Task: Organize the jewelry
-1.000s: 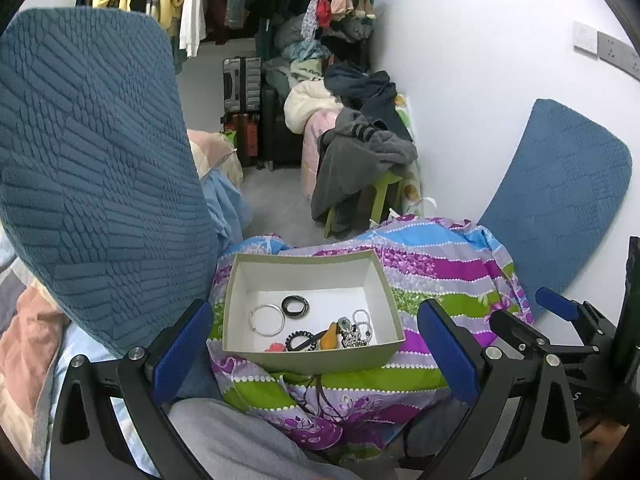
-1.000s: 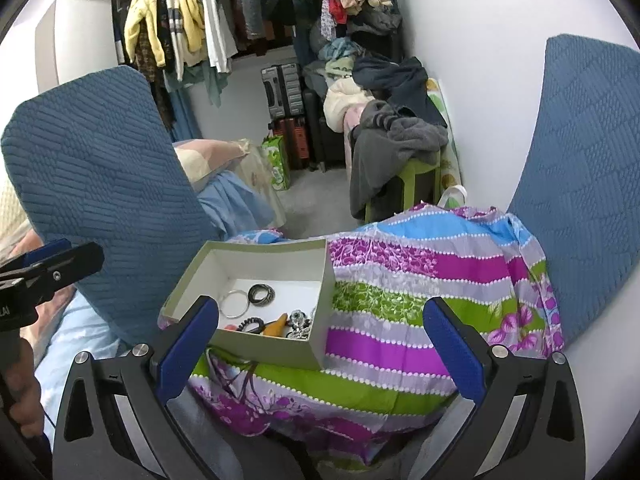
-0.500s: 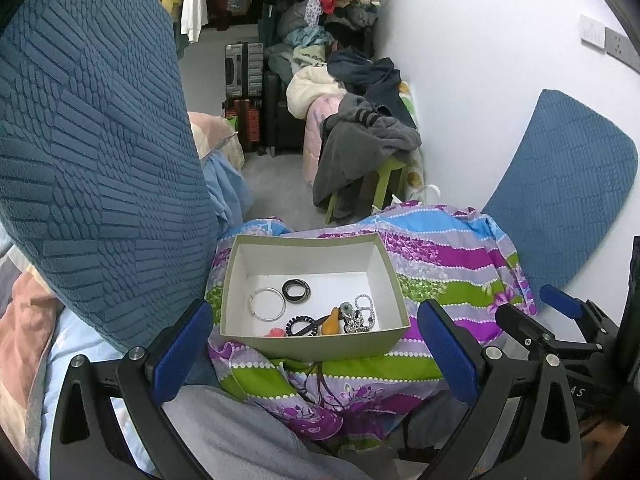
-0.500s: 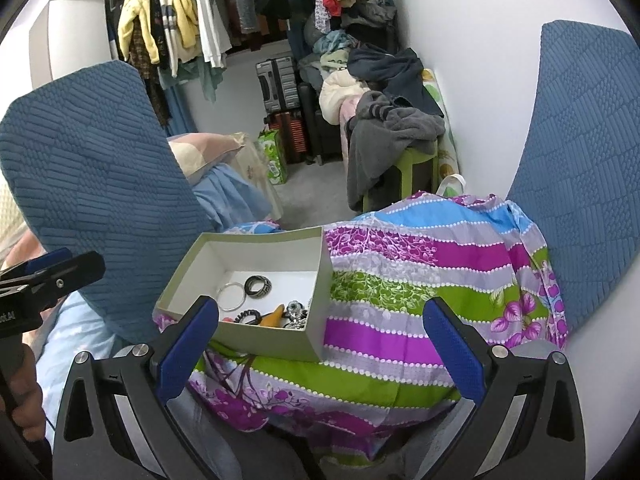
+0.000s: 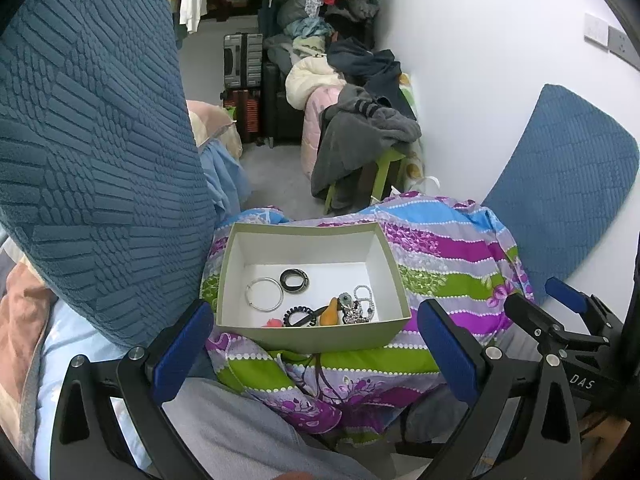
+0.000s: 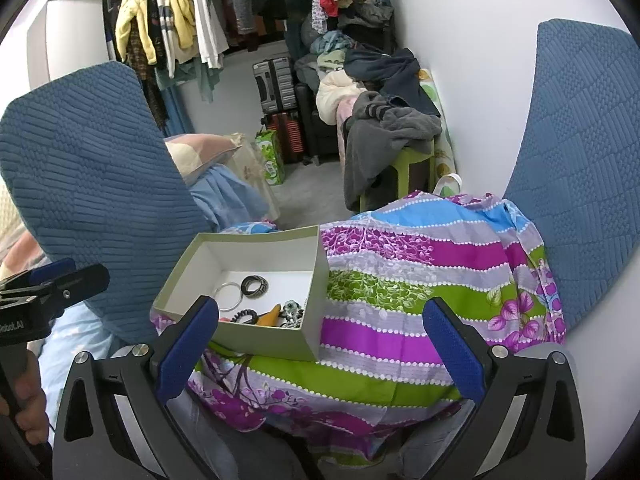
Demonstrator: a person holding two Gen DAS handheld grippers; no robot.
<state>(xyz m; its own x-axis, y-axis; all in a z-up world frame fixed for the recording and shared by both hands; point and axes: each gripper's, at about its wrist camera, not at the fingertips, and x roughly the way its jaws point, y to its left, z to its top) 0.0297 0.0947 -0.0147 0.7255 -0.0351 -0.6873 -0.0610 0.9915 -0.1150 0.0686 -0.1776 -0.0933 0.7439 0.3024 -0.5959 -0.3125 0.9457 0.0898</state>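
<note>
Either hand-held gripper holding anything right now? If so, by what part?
Nothing. Left hand-held gripper and right hand-held gripper are both open and empty; the jewelry sits in the box.

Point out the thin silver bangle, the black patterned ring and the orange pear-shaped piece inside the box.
thin silver bangle (image 5: 264, 294): left wrist view, on its wire rim at the left edge.
black patterned ring (image 5: 295, 280): left wrist view, on its band.
orange pear-shaped piece (image 5: 330, 313): left wrist view, on its rounded body.

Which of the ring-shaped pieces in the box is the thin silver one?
The plain silver bangle, lying nearest the box's left wall. The dark patterned bangle beside it is thicker, and the black coiled hair tie lies nearer the front wall.
</note>
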